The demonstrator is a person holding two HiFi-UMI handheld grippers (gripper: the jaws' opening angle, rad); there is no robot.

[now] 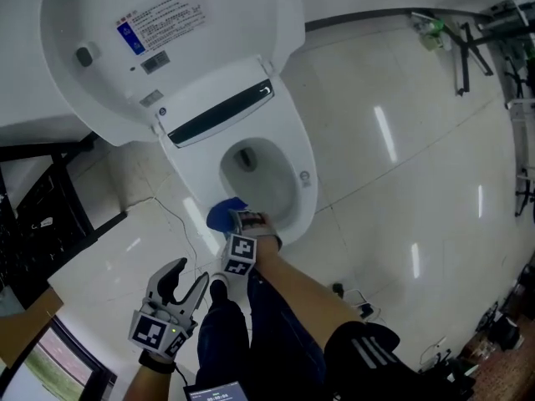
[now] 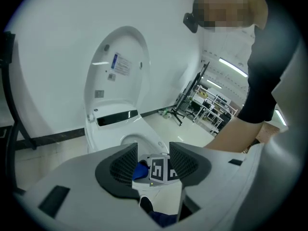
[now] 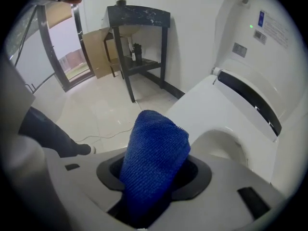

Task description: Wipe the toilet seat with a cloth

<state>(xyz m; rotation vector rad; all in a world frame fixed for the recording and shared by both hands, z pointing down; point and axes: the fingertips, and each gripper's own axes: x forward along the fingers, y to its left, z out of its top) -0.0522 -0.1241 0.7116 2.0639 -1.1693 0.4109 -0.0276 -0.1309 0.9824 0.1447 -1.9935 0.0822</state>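
Observation:
A white toilet stands with its lid (image 1: 159,40) raised and its seat (image 1: 292,153) down around the bowl. My right gripper (image 1: 236,221) is shut on a blue cloth (image 1: 223,214) at the seat's front rim, nearest me. In the right gripper view the cloth (image 3: 154,162) sticks up folded between the jaws, with the seat (image 3: 211,114) just beyond it. My left gripper (image 1: 185,284) hangs open and empty over the floor, left of my legs. In the left gripper view it (image 2: 153,161) points toward the toilet (image 2: 120,129).
A dark metal stand (image 3: 137,42) with cardboard (image 3: 98,52) behind it is left of the toilet. A thin cable (image 1: 180,224) runs across the white tiled floor. Racks and stands (image 1: 510,65) line the far right. My legs (image 1: 267,332) are just in front of the bowl.

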